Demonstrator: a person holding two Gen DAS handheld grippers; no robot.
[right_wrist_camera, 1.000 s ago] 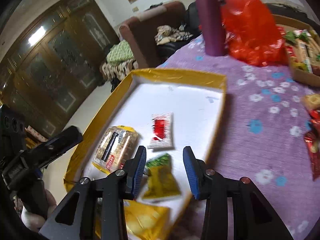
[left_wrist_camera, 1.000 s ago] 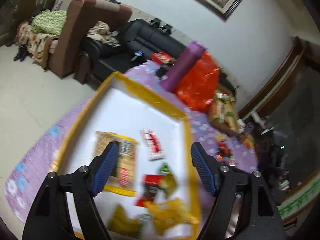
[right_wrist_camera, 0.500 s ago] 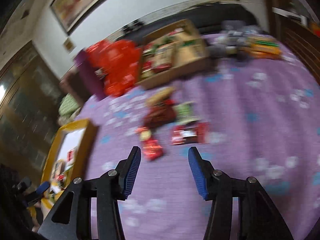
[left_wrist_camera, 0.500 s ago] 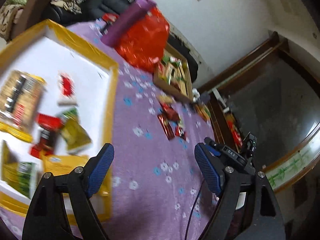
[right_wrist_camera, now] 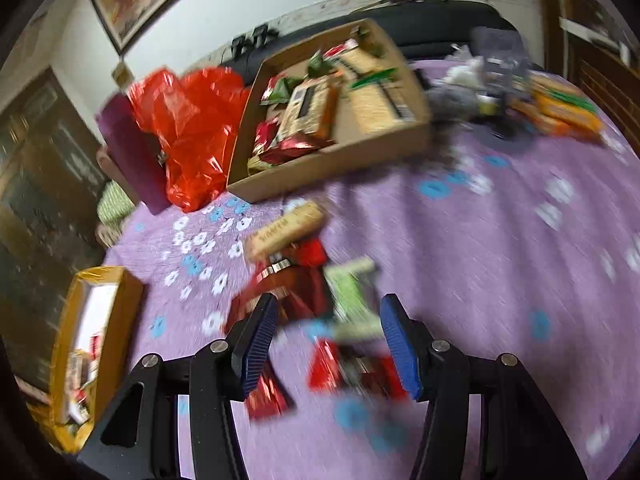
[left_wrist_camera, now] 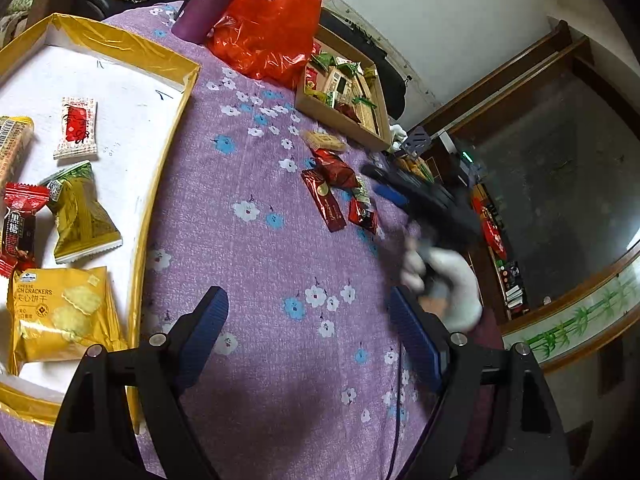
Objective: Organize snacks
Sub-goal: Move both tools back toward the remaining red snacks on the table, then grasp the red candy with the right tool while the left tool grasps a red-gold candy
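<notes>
Over the purple flowered cloth (left_wrist_camera: 280,240) now, both grippers: a second ago both wrist views were filled by the gold-rimmed white tray (left_wrist_camera: 176,92); now that tray sits at the left edge of the left wrist view and far lower left in the right wrist view (right_wrist_camera: 100,280). Reads as drop-off done, reach for the next snack begun.

Left gripper (left_wrist_camera: 308,332): jaws spread wide, nothing between them, only cloth beneath. Right gripper (right_wrist_camera: 326,344): jaws parted wider than a second ago, empty, no pad on a wrapper. It also shows mid-right in the left view (left_wrist_camera: 424,204), held by a white-gloved hand (left_wrist_camera: 444,280).

Loose snack pile (right_wrist_camera: 312,280) sits centre frame in the right view, just above and between the right jaws: a tan biscuit bar (right_wrist_camera: 284,230), dark red foil packs (right_wrist_camera: 296,284), a pale green packet (right_wrist_camera: 352,300), small red sachets (right_wrist_camera: 332,368) lowest. View is motion-blurred, so probably the green packet or a red sachet is the target, can't tell which.

Same pile in the left view (left_wrist_camera: 336,188), centre right, flat on cloth. Tray already holds a yellow cracker bag (left_wrist_camera: 60,312), an olive-green pouch (left_wrist_camera: 80,216), a white-red sachet (left_wrist_camera: 76,128). Cardboard box (left_wrist_camera: 340,124) of more snacks at upper centre, beside a red plastic bag (left_wrist_camera: 268,28).
</notes>
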